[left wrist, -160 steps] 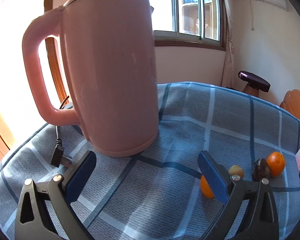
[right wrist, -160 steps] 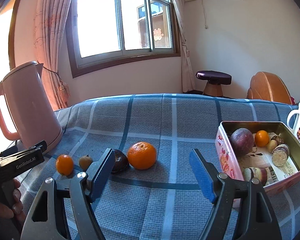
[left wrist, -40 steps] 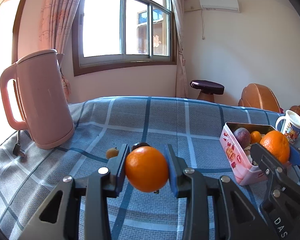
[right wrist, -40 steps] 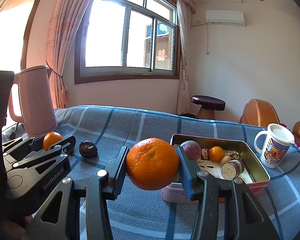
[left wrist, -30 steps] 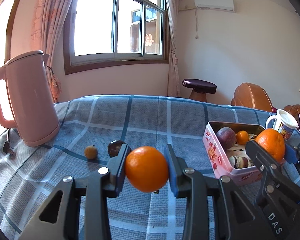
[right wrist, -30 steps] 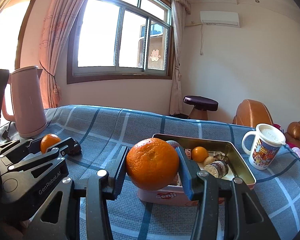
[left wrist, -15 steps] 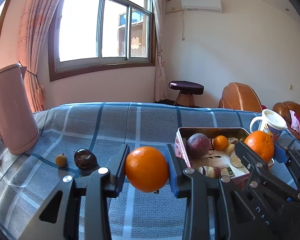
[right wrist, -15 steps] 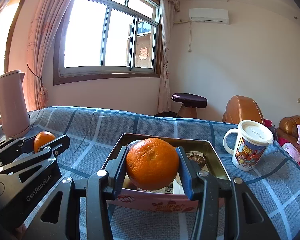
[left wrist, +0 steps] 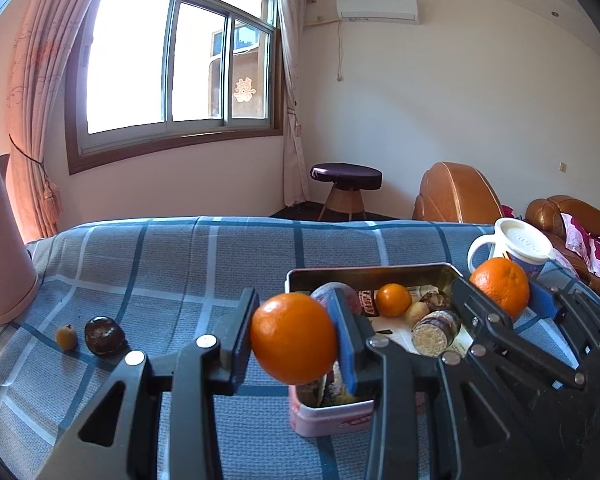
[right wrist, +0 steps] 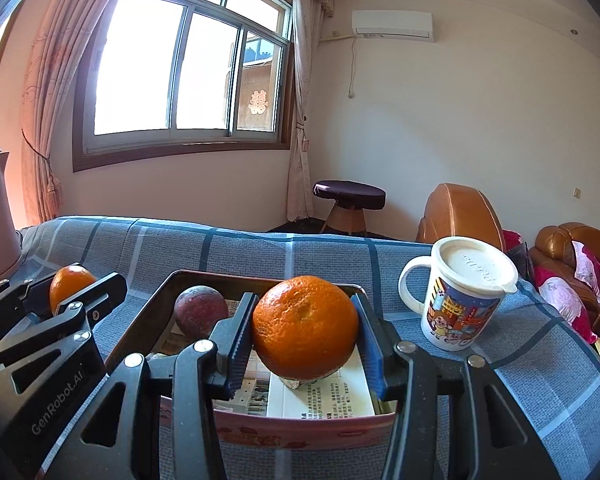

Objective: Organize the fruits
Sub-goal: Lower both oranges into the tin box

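Note:
My left gripper (left wrist: 293, 322) is shut on a small orange (left wrist: 294, 344), held above the near left corner of the open tin box (left wrist: 364, 270). My right gripper (right wrist: 306, 320) is shut on a bigger orange (right wrist: 305, 327), which hangs over the near part of the tin (right wrist: 138, 314). Inside the tin lie a purple fruit (right wrist: 200, 311), a small orange (left wrist: 394, 300) and a cut round piece (left wrist: 434, 328). On the checked cloth to the left lie a dark passion fruit (left wrist: 104, 336) and a tiny yellow-orange fruit (left wrist: 67, 337).
A pink kettle (left wrist: 0, 240) stands at the far left of the table. A lidded cartoon mug (right wrist: 464, 292) stands just right of the tin. Beyond the table's far edge are a round stool (left wrist: 346, 172) and brown armchairs (left wrist: 456, 196).
Both grippers have travelled to the right with their oranges, from the loose fruits to the tin. The right one's orange now hangs over the tin; the kettle has slid to the left edge.

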`<state>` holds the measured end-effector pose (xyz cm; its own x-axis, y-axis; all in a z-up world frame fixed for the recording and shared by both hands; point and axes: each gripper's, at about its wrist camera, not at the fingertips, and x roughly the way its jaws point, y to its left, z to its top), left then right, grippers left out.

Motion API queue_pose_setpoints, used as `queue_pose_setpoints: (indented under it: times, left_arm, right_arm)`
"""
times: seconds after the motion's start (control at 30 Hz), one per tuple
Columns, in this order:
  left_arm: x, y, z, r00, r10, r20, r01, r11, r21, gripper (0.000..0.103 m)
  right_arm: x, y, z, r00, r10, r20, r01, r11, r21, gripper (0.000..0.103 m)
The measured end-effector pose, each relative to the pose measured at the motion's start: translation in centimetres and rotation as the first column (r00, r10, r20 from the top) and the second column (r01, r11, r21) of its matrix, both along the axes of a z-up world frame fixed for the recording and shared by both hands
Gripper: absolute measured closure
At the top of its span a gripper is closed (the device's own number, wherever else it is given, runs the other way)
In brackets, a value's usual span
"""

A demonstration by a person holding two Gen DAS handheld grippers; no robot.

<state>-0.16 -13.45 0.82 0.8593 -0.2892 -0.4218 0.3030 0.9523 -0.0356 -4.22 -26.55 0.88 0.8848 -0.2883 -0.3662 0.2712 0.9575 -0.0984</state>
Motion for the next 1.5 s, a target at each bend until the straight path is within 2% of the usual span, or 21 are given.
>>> queue_pose_setpoints:
  times: [0.57,0.87,1.2,1.5]
  left_arm:
    - [2.9,-3.6,-1.1,0.997,-0.031,-0.069,0.031,1.000,0.002,0.066]
    - [4.1,-4.8,-1.3,0.994,-0.034,-0.103,0.036,0.999,0.008,0.066]
    - [5.4,-5.7,-2.0,0.986,-0.021,-0.163,0.027,0.999,0.033,0.066]
    - [6.5,-5.9,-2.8,0.974,0.001,-0.229,0.010,0.999,0.047,0.066]
  right_arm:
    - [2.8,-3.6,-0.6,0.997,-0.032,-0.066,0.035,0.998,0.055,0.054]
    - [4.6,-5.0,-1.3,0.991,-0.016,-0.134,0.032,0.992,0.119,0.054]
    - [6.3,-5.0,-2.2,0.975,0.029,-0.222,0.003,0.990,0.144,0.053]
    - [6.5,-4.8,-2.4,0.972,0.045,-0.230,-0.012,0.990,0.143,0.053]
